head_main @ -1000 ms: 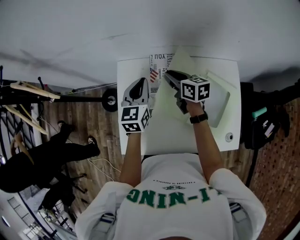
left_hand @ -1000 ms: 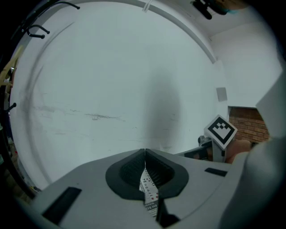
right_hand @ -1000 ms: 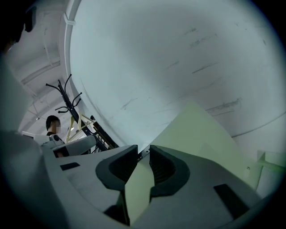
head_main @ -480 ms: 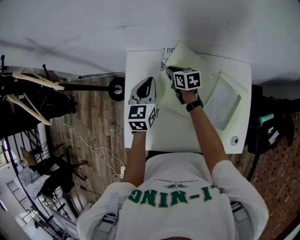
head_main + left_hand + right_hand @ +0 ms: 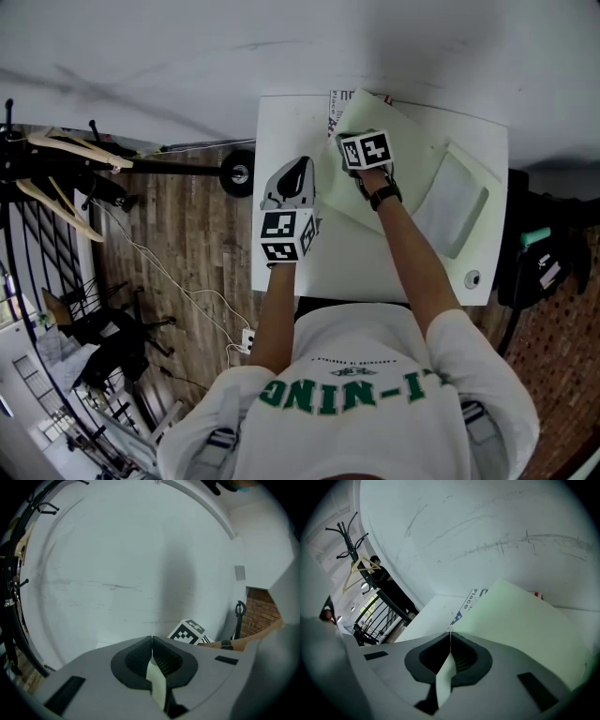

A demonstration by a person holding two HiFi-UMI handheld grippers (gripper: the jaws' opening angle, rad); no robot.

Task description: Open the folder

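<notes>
**Head view:** The folder (image 5: pixel 411 155) is plain pale green. It lies at an angle on the far half of the white table (image 5: pixel 281 131), on top of a printed sheet (image 5: pixel 337 101) that pokes out at the far edge. The right gripper (image 5: pixel 351 141) is down at the folder's left edge. The left gripper (image 5: pixel 298 171) hangs over bare table to the left and nearer, apart from the folder.

**Left gripper view:** Its jaws are clenched tip to tip with nothing in them. It faces a bare wall, and the folder is out of frame.

**Right gripper view:** The jaws have just been closing and now meet at the tips, right at the cover's left edge. No card shows between the pads, so I take it as clenched, not gripping. The cover spreads away to the right, smooth and unmarked.

The folder looks like thin, light, bendy card, probably slick, so the cover would likely bow if lifted by a corner. The open left edge seems the best hold, with the other gripper pinning the back cover.
</notes>
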